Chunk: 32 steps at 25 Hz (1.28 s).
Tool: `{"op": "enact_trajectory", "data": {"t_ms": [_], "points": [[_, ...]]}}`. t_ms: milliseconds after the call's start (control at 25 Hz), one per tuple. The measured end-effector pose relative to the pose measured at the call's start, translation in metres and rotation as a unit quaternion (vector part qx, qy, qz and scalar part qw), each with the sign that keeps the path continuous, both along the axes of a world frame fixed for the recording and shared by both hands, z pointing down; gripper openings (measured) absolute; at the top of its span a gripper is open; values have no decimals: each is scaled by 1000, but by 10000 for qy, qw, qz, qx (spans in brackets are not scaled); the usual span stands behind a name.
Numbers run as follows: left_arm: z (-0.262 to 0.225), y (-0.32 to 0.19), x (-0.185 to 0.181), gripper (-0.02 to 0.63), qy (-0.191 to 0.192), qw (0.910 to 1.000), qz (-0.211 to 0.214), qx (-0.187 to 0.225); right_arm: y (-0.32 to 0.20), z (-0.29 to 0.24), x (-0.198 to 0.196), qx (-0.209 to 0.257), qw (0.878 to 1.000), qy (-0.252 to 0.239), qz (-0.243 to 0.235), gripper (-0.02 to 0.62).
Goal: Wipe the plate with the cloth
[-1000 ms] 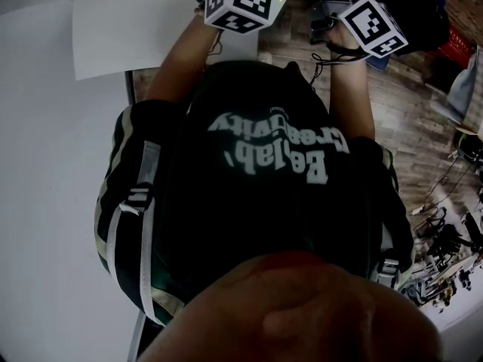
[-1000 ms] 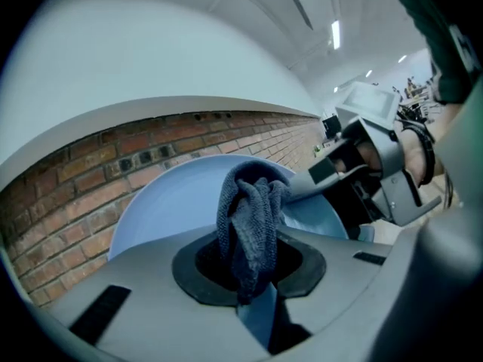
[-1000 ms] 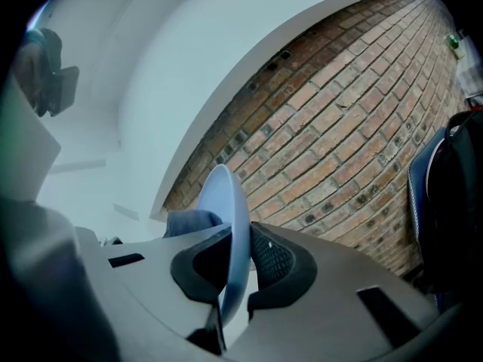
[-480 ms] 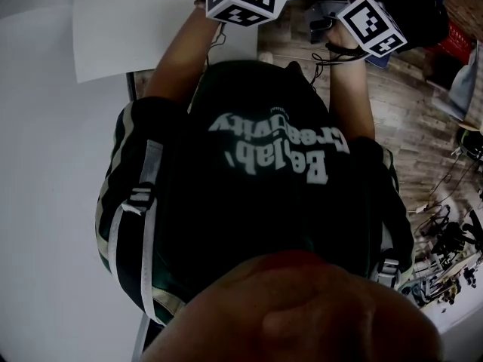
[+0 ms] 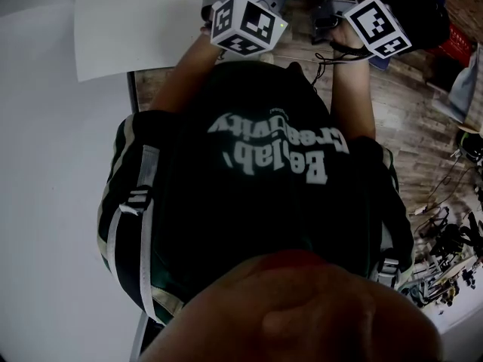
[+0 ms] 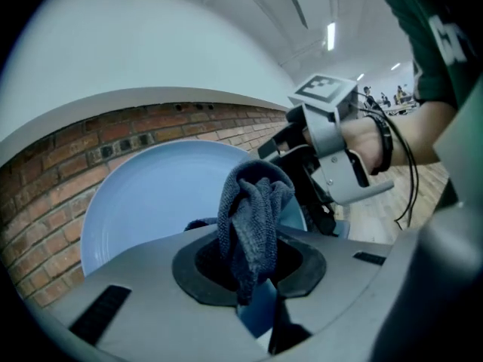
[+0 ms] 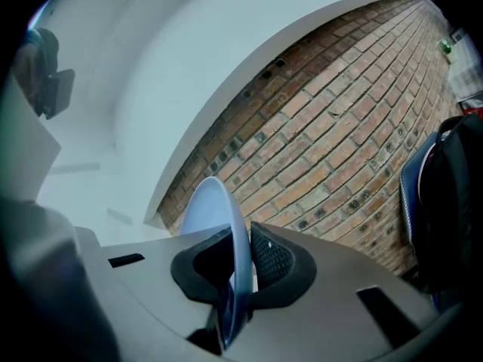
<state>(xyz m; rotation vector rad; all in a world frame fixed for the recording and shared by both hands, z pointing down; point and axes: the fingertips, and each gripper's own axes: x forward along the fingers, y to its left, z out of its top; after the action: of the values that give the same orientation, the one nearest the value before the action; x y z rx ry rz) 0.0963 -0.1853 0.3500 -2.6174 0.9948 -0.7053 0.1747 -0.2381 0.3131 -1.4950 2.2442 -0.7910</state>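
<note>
My L claw [image 6: 251, 274], clamped on the bunched cloth [image 6: 253, 206], has just dropped lower vs half a sec ago. The cloth hangs in front of the plate [image 6: 143, 194] face, contact unclear. R claw [image 7: 238, 274] pinches the plate's rim, holding it upright. Prob. mid-wipe.

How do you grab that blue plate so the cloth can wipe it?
By its rim, coming in edge-on. The plate is thin and stands on its edge, so one jaw fits on each face. The right gripper is shut on the rim just so, leaving the wide face free for the cloth in the left gripper.
</note>
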Motion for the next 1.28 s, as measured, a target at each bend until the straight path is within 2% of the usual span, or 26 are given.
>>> {"op": "enact_trajectory", "data": {"t_ms": [120, 280, 520, 800, 1000, 1280], "points": [[17, 12, 0, 67, -71, 9997, 99, -231, -1, -1, 4, 24, 10000, 55, 66, 16], [12, 9, -7, 67, 58, 9997, 18, -241, -3, 2, 4, 83, 9993, 361, 107, 12], [-31, -6, -25, 67, 477, 9986, -196, 106, 2, 5, -11, 213, 9949, 984, 46, 9], [-85, -16, 9, 67, 711, 9954, 107, 627, -5, 6, -14, 279, 9938, 1075, -69, 11], [-100, -11, 29, 67, 613, 9938, 393, 838, 1, 2, -26, 467, 9912, 1228, -150, 11], [-105, -29, 29, 67, 453, 9953, 105, 844, 8, -7, -29, 798, 9839, 1585, -212, 11]]}}
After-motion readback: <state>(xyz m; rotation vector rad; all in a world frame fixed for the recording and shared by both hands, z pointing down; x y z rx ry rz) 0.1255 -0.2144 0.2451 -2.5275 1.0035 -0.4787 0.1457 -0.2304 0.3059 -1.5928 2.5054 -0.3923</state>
